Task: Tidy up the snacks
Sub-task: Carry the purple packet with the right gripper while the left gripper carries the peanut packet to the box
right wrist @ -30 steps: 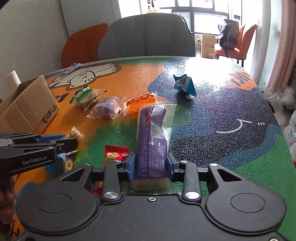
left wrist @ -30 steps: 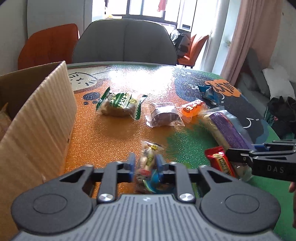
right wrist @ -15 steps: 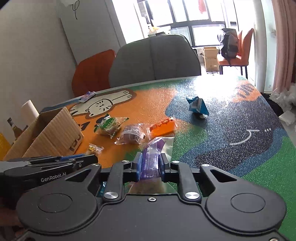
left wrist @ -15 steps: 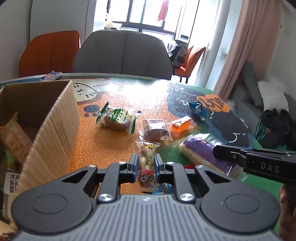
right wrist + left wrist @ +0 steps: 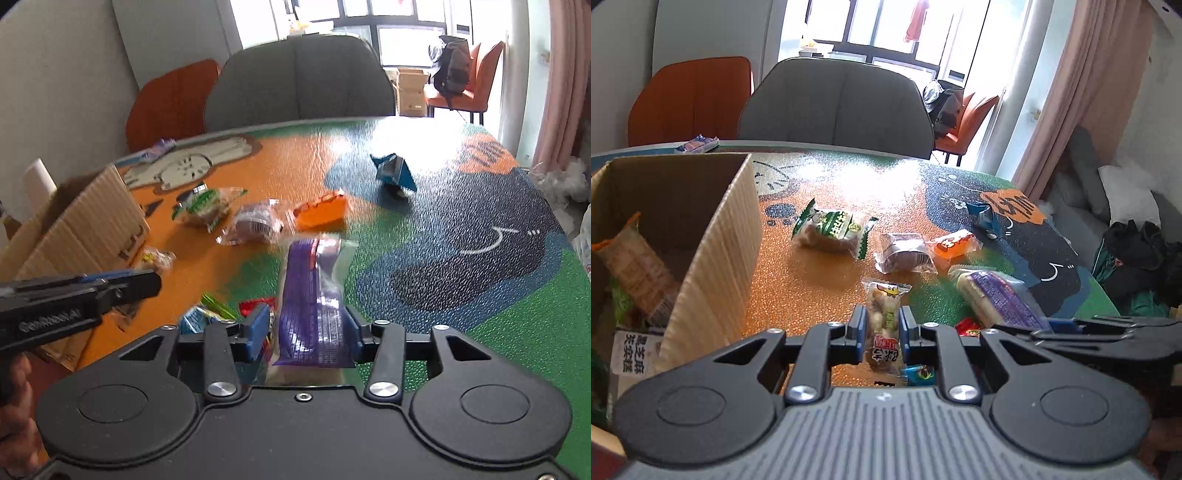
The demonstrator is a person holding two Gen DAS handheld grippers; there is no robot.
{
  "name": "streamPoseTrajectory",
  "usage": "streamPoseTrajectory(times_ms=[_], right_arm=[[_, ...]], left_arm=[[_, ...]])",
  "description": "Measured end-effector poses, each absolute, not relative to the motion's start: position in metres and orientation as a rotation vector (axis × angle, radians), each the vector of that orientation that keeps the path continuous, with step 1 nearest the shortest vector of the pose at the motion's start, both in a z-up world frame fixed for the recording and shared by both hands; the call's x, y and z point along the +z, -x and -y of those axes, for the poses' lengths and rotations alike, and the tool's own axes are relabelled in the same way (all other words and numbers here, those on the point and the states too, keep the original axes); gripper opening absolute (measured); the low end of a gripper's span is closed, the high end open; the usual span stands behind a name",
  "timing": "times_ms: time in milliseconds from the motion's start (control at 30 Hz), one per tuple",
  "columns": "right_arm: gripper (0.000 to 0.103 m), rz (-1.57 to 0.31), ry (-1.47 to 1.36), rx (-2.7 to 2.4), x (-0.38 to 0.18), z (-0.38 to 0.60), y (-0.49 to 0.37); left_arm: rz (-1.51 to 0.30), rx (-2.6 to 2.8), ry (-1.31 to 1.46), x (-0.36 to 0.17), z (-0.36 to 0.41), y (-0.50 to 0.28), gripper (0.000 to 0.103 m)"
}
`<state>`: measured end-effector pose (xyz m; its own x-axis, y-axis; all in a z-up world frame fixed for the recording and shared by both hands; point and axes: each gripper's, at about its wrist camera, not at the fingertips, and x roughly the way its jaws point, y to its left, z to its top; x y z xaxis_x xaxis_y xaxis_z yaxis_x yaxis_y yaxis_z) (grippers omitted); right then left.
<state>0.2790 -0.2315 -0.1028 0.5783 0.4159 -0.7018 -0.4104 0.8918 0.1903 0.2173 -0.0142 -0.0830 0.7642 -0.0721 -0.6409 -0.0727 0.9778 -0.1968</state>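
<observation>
Since a second ago the left tool [image 5: 882,326] has lifted the small clear packet of nuts [image 5: 884,325] off the tabletop [image 5: 812,280] and come nearer the open brown corrugated cardboard box [image 5: 713,254], whose inside now fills the left of that view. The right tool [image 5: 304,325] squeezed the long purple-wrapped snack bar [image 5: 312,295] tight half a second ago; its jaws have just been opening and now stand apart, the left pad clear of the wrapper, the right pad just beside it.

The left tool is clamped on the nut packet, which hangs upright at lower centre, with red-and-white Chinese characters near its bottom that I cannot read. In the box, a tall beige packet with an orange top [image 5: 631,273] leans against the wall, and a white label with black Chinese print [image 5: 633,349] sits at the lower left, cut off by the frame.

On the tabletop lie a green-and-white wrapped bun [image 5: 833,230], a clear-wrapped brown cake [image 5: 905,253], an orange packet [image 5: 955,243] with white lettering too small to read, and a blue folded packet [image 5: 984,216] at the upper right. A red wrapper [image 5: 967,328] and a blue one [image 5: 919,373] are mostly hidden behind the tools. In the right wrist view the left tool's side lettering is too blurred to read.
</observation>
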Motion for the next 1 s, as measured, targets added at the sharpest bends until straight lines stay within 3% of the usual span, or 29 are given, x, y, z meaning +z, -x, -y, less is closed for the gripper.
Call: streamPoseTrajectory(times_ms=[33, 67, 167, 1000], right_arm=[[0.045, -0.830, -0.010, 0.483, -0.106, 0.231, -0.280], [0.036, -0.829, -0.026, 0.491, -0.108, 0.232, -0.280], [0.031, -0.815, -0.046, 0.506, -0.105, 0.235, -0.278], [0.030, -0.627, -0.121, 0.663, -0.027, 0.179, -0.257]], left_arm=[[-0.702, 0.002, 0.216, -0.083, 0.014, -0.216, 0.017], [-0.701, 0.004, 0.215, -0.083, 0.013, -0.216, 0.017], [-0.699, 0.005, 0.215, -0.082, 0.013, -0.213, 0.017], [-0.573, 0.066, 0.229, -0.020, -0.033, -0.195, 0.017]])
